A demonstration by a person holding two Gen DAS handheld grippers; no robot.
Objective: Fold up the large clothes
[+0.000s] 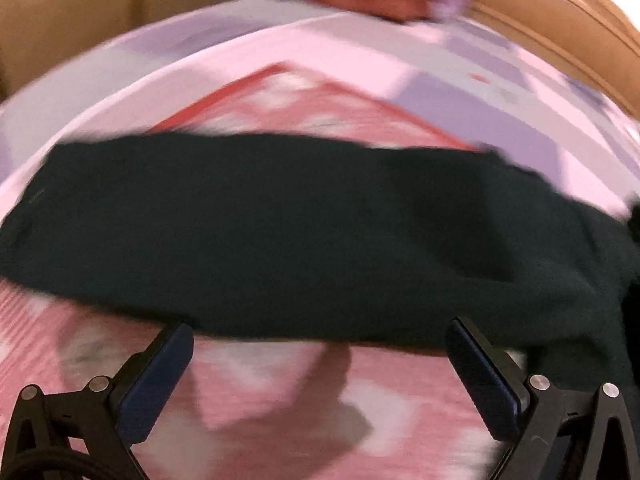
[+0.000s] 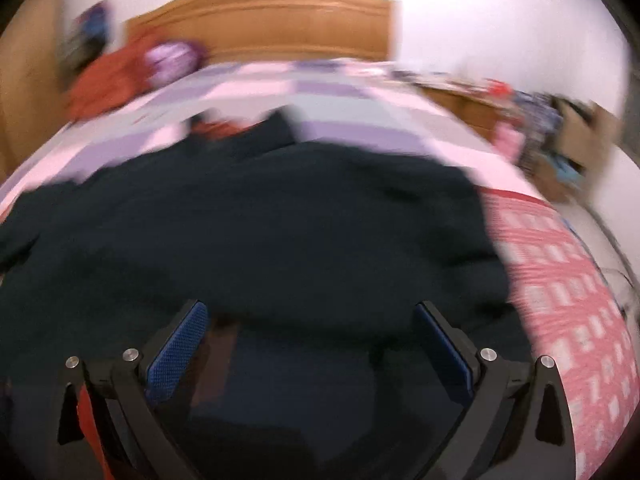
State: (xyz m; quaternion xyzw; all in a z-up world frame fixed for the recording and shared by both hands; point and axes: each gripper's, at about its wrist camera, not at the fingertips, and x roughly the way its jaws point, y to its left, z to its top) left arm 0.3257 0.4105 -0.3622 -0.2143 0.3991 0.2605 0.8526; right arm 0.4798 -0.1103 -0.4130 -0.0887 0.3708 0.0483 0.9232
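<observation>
A large dark garment (image 1: 312, 232) lies spread across the bed as a wide band in the left wrist view. My left gripper (image 1: 320, 344) is open just short of its near edge, with pink patterned bedding between the fingers. In the right wrist view the same dark garment (image 2: 256, 232) fills the middle of the frame. My right gripper (image 2: 312, 324) is open above its near part, nothing held between the blue pads (image 2: 180, 348). Both views are motion-blurred.
The bed carries a pink patterned blanket (image 2: 560, 280) and a pink and purple checked cover (image 1: 280, 44). Red and purple clothing (image 2: 132, 72) is piled by the wooden headboard (image 2: 280, 16). A cluttered low unit (image 2: 540, 128) stands right of the bed.
</observation>
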